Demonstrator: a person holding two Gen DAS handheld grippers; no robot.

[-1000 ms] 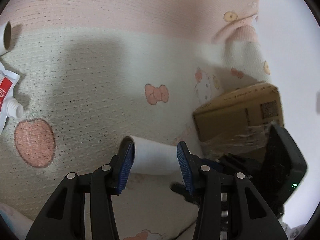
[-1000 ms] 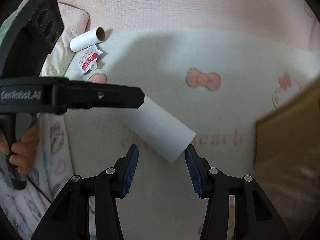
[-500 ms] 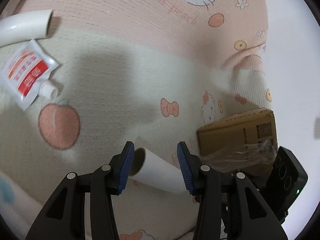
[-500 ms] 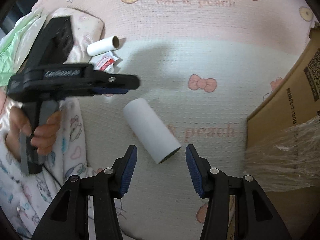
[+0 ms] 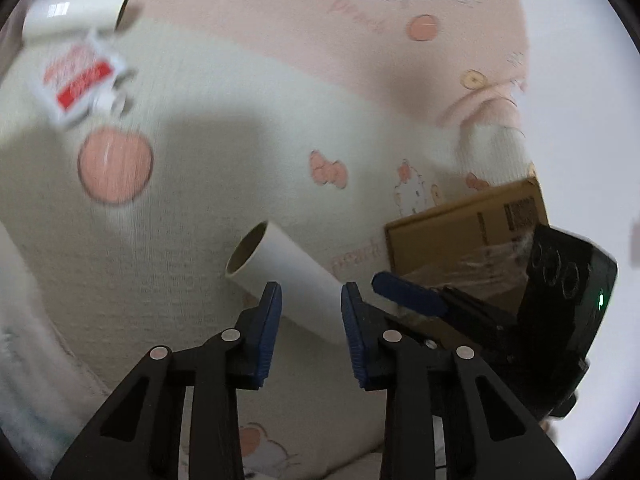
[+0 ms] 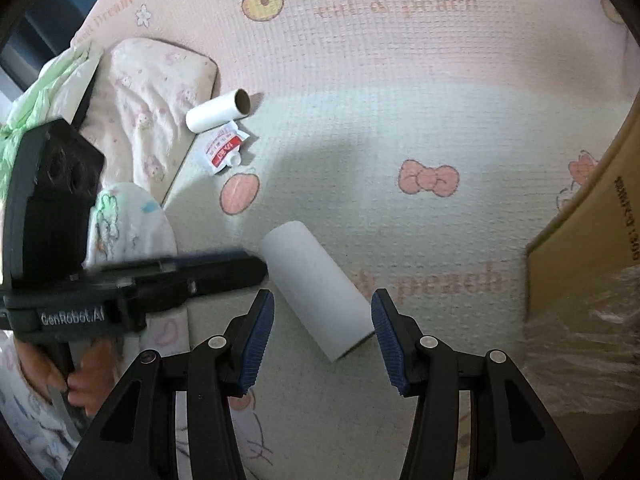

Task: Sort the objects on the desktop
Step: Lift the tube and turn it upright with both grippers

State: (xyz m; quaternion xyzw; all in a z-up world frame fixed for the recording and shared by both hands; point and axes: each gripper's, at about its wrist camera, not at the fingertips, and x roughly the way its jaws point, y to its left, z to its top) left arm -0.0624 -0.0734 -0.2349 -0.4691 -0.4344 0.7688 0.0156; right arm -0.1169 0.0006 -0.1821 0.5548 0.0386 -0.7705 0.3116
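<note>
A white cardboard tube (image 5: 288, 276) (image 6: 316, 288) lies on the pink and cream blanket, its brown open end facing left in the left wrist view. My left gripper (image 5: 312, 296) (image 6: 252, 270) hovers at the tube's far end. Its jaws are closing, and the pads press on nothing. My right gripper (image 6: 322, 306) (image 5: 408, 292) stands open just above the tube's near end, which shows between its blue pads untouched. A second, smaller tube (image 6: 218, 110) (image 5: 76, 12) and a red and white sachet (image 6: 222, 150) (image 5: 76, 84) lie farther off.
A brown cardboard box (image 6: 592, 232) (image 5: 468, 232) with crinkled plastic wrap (image 6: 580, 340) stands at the right. A pillow (image 6: 152, 96) and bunched bedding lie at the left. A person's hand (image 6: 86, 376) holds the left gripper's handle.
The left gripper held the big tube a second ago, then let it drop onto the blanket. Its jaws have since narrowed and its tip has come back beside the tube. The right gripper barely moved.
</note>
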